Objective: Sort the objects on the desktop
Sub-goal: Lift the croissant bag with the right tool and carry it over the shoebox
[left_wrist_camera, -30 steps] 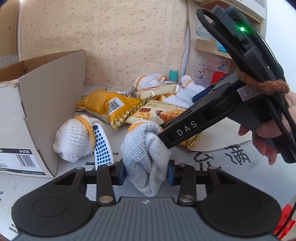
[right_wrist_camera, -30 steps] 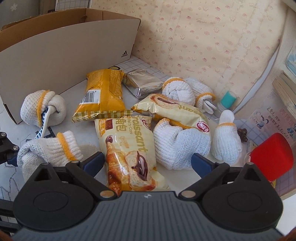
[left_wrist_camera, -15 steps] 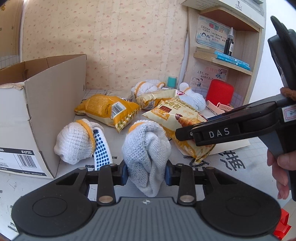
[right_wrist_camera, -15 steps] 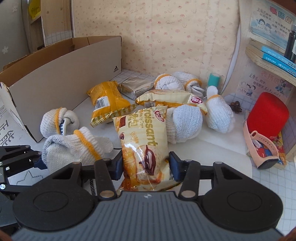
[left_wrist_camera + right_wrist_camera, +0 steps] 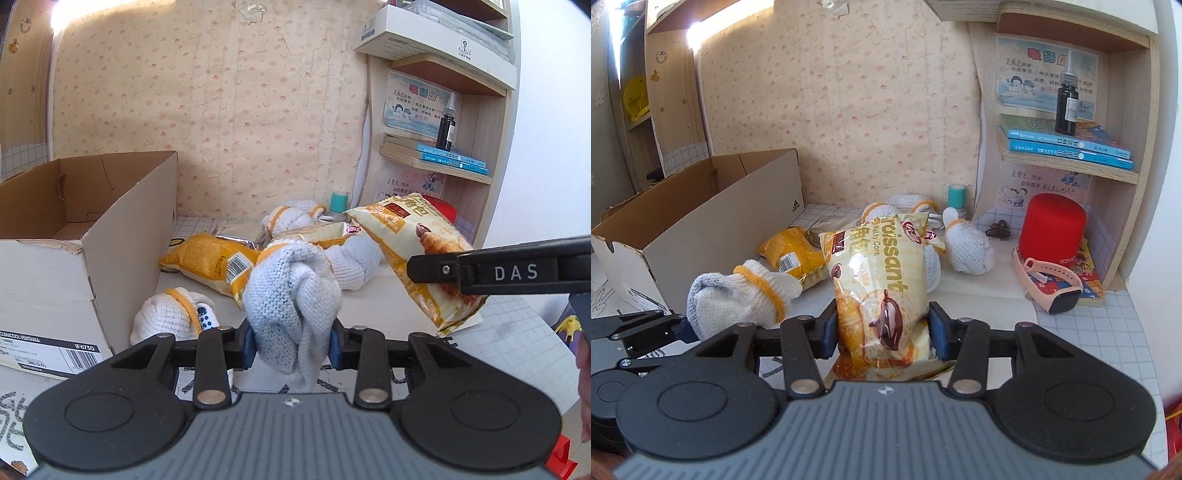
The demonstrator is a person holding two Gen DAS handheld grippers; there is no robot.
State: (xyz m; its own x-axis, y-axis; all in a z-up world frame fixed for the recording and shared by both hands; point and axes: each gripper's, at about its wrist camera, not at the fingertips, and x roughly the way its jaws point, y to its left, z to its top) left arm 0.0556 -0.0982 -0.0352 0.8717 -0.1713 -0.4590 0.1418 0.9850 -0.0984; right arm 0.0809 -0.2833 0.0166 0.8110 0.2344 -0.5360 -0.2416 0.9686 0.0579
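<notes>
Left wrist view: the left tongs (image 5: 291, 341) are clamped on a balled white knitted glove with an orange cuff (image 5: 291, 295), lifted above the tabletop (image 5: 498, 332). Right tongs (image 5: 882, 334) pinch a yellow croissant snack packet (image 5: 879, 280), raised beside the open cardboard box (image 5: 713, 218).

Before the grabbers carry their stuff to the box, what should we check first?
1. Left gripper shut on the rolled glove: ok.
2. Right gripper shut on the croissant bag: ok.
3. Both items lifted off the desk: ok for the bag; the glove looks raised, cannot tell for sure.
4. Cardboard box open on top: ok.
5. Room inside the box: the visible part looks bare, ok; the near floor is hidden, cannot tell.
6. Path to the box: another glove lies beside it, so carry the items over the top: ok if kept high.
</notes>
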